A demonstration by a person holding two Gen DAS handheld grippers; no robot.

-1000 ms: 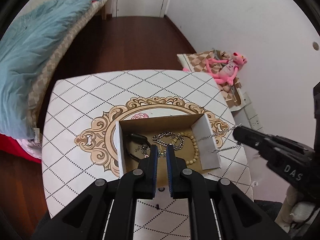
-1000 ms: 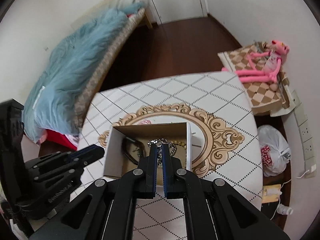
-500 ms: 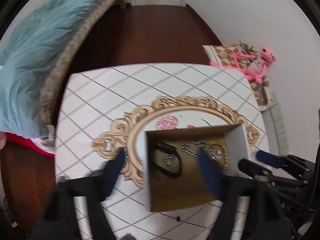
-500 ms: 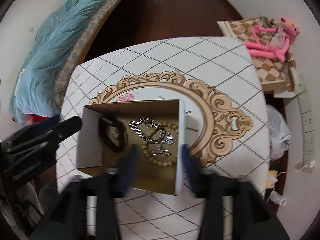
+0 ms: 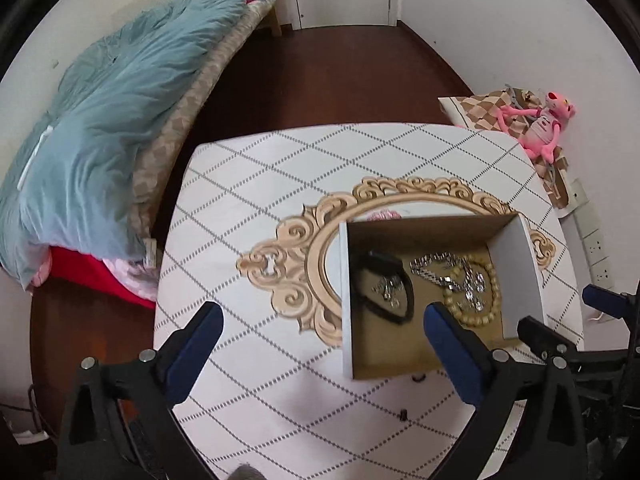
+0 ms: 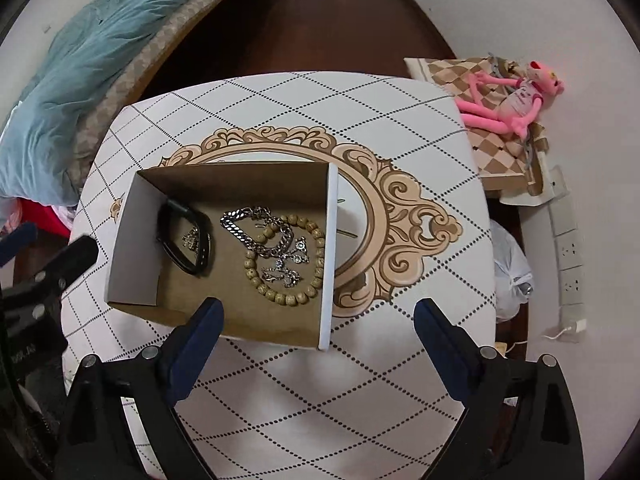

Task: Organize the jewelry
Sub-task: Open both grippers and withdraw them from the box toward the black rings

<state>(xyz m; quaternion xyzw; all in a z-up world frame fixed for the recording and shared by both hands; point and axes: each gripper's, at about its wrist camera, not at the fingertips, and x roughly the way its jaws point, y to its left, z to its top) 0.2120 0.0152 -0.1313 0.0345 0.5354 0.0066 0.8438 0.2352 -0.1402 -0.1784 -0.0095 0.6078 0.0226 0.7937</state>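
Note:
An open cardboard box (image 6: pixel 332 216) (image 5: pixel 516 276) stands on the patterned table. It holds a black band (image 6: pixel 176 248) (image 5: pixel 364 300) with a small silver piece inside it, a silver chain (image 6: pixel 252 236) (image 5: pixel 432 268), a wooden bead bracelet (image 6: pixel 288 300) (image 5: pixel 480 316) and a sparkly silver piece (image 6: pixel 288 264) (image 5: pixel 472 288). My left gripper (image 5: pixel 324 320) is open and empty, above the table at the box's left side. My right gripper (image 6: pixel 316 312) is open and empty, above the box's near right corner. The left gripper also shows at the left edge of the right wrist view (image 6: pixel 48 248).
The table (image 6: pixel 280 380) has a white diamond-pattern cloth with a gold ornamental oval. A bed with a blue quilt (image 5: pixel 104 128) stands left. A pink plush toy (image 6: pixel 508 100) lies on a checked cushion at the right wall. A white plastic bag (image 6: pixel 508 276) is on the floor.
Both grippers have opened from shut and have pulled back and up from the box. The left camera has swung left, so the box now sits to its right.

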